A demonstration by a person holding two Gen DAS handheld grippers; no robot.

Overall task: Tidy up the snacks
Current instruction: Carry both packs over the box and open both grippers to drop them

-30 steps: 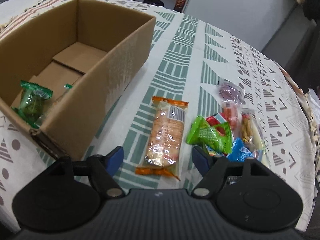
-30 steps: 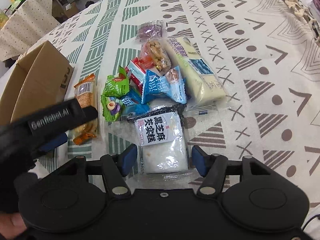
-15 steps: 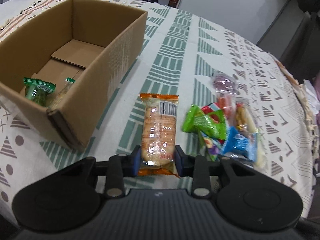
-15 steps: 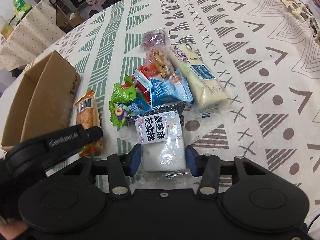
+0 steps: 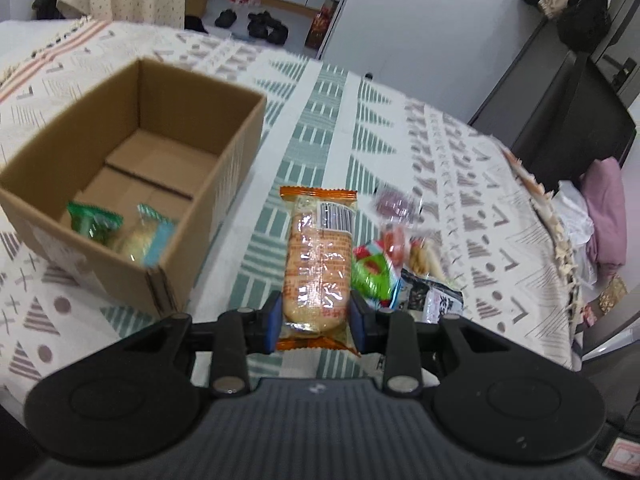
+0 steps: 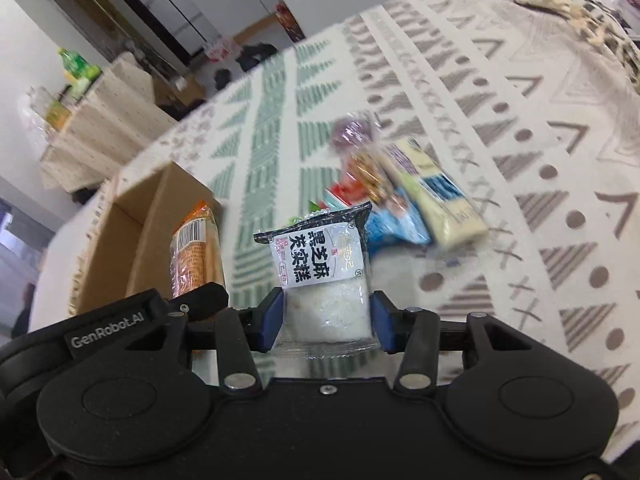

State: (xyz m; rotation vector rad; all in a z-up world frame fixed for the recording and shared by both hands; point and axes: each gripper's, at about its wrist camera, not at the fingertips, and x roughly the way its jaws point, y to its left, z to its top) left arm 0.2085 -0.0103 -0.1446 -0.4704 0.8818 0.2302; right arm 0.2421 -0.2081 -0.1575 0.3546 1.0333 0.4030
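Both grippers have closed on snacks since a second ago, when their jaws stood wide over the packets on the cloth, and both packets are now lifted off the table. From the left wrist view, the left gripper (image 5: 316, 318) clamps the near end of an orange-edged biscuit packet (image 5: 318, 264), its blue pads (image 5: 273, 320) pressing on either side, the packet pointing away from the camera with its barcode toward the far end. From the right wrist view, the right gripper (image 6: 326, 320) holds a white rice cake packet (image 6: 322, 284) with a black top edge and bold black lettering, squeezed between its pads by the lower part. Beside the left gripper's packet, to the right, the rest of the snack pile (image 5: 394, 252) lies on the patterned tablecloth (image 5: 312, 120): green, red and blue wrappers, a purple sweet and a long pale packet (image 6: 434, 196), all blurred. To the left stands an open cardboard box (image 5: 240, 148), apart from the pile, with two green-wrapped snacks (image 5: 94, 224) lying in its near corner. In the right wrist view the left gripper and its orange packet show in front of the box. Beyond the table are a floor with dark shoes (image 5: 266, 26) and a dark chair (image 5: 568, 120).
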